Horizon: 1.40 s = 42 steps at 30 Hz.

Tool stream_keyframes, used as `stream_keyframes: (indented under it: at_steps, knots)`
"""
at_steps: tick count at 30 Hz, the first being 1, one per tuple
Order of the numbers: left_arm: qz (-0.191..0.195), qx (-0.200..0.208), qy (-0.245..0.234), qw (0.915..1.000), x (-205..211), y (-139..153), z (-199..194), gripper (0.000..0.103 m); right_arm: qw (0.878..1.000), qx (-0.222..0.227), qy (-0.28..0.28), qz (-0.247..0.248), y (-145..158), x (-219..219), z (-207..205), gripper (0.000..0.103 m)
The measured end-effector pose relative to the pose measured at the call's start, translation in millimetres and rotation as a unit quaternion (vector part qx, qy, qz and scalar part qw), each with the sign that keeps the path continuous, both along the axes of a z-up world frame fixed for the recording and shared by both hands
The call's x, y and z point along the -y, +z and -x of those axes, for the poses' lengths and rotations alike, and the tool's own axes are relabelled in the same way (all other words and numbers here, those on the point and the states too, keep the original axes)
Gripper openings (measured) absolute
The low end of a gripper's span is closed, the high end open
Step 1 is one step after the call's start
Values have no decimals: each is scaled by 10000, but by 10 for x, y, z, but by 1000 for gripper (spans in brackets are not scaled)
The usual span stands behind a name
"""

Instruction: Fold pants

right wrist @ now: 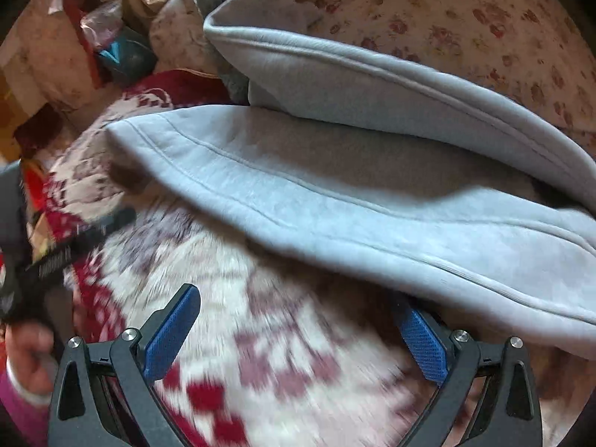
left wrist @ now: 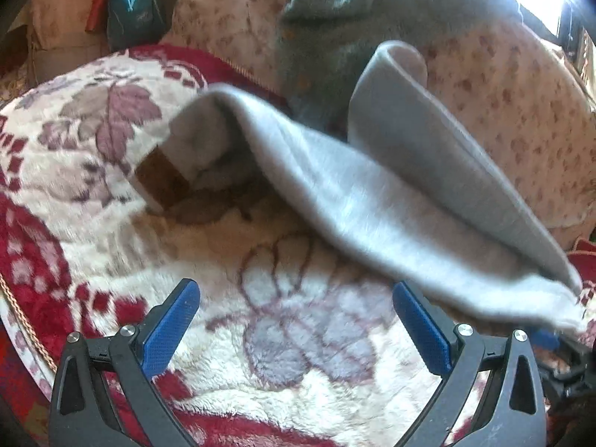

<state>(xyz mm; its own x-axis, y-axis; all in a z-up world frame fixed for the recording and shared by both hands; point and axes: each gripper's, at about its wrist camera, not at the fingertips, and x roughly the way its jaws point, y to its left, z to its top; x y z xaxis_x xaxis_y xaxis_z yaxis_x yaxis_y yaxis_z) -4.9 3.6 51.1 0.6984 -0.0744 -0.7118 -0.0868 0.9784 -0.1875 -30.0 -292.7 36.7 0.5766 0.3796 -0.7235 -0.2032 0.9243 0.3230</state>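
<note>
Light grey sweatpants [left wrist: 372, 193] lie on a red-and-cream floral blanket [left wrist: 111, 171], both legs running away from me, one leg [left wrist: 428, 126] lifted and curled. A brown label [left wrist: 160, 182] shows at the open end. My left gripper [left wrist: 296, 298] is open and empty over bare blanket, the pants just past its right finger. In the right wrist view the pants [right wrist: 372, 193] fill the upper right; my right gripper [right wrist: 298, 301] is open, its right fingertip [right wrist: 409, 320] under the pants' edge. The left gripper's body [right wrist: 56, 257] shows at the left.
A grey knitted garment [left wrist: 335, 18] lies beyond the pants on a flowered cream cushion [left wrist: 514, 85]. A teal bag [left wrist: 134, 11] and clutter sit at the far left. A hand in a pink sleeve [right wrist: 22, 368] is at the lower left.
</note>
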Motion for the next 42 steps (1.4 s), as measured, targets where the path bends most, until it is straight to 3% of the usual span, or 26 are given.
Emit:
stream_keyframes:
  at_steps: [4,6,9,15,18,25,28,34,37,39,40,41,42]
  knots:
    - [254,-141,75,9996,3,79,-128,103,9998,43,126,-119,104,163,191,103]
    - [336,-216,3,9992,84,68,-122,103,9990,-6,126,-425,115,288,276,103]
    - [352,-220,-301,9987,331,69,-27,103,9952,-158,-237,-938,75,621,441,103]
    - [719,-366,-925,9924,999,-5,205,103,9877,-174,-1055,-1141,-44,1344,758,103]
    - [1064,-483,-981,9883,1260,-49,221,103,9766,-116,-1530,-1504,-55,1729,868,103]
    - [1583,-764,-803,9811,1633,-205,108,103,9375,-191,-2268,-2633,-283,2312,875,103]
    - [1634,-836,-559,9814,1753,-274,21,103,9227,-161,-2450,-2971,-362,2439,833,103]
    - [1465,-672,-459,9859,2053,-295,-132,103,9125,20,-2570,-3183,-377,2612,694,103]
    - [1278,-653,-450,9886,2174,-304,-218,103,9092,81,-2617,-3238,-397,2662,656,94]
    - [1285,-604,-557,9883,2213,-295,-268,103,9153,44,-2610,-3067,-411,2685,603,66]
    - [1374,-610,-615,9867,2219,-299,-294,101,9182,30,-2602,-2987,-427,2695,591,63]
    - [1449,-631,-657,9852,2222,-296,-322,85,9191,58,-2569,-2987,-458,2724,606,57]
    - [1461,-663,-695,9846,2231,-302,-345,49,9200,74,-2542,-2981,-471,2734,614,49]
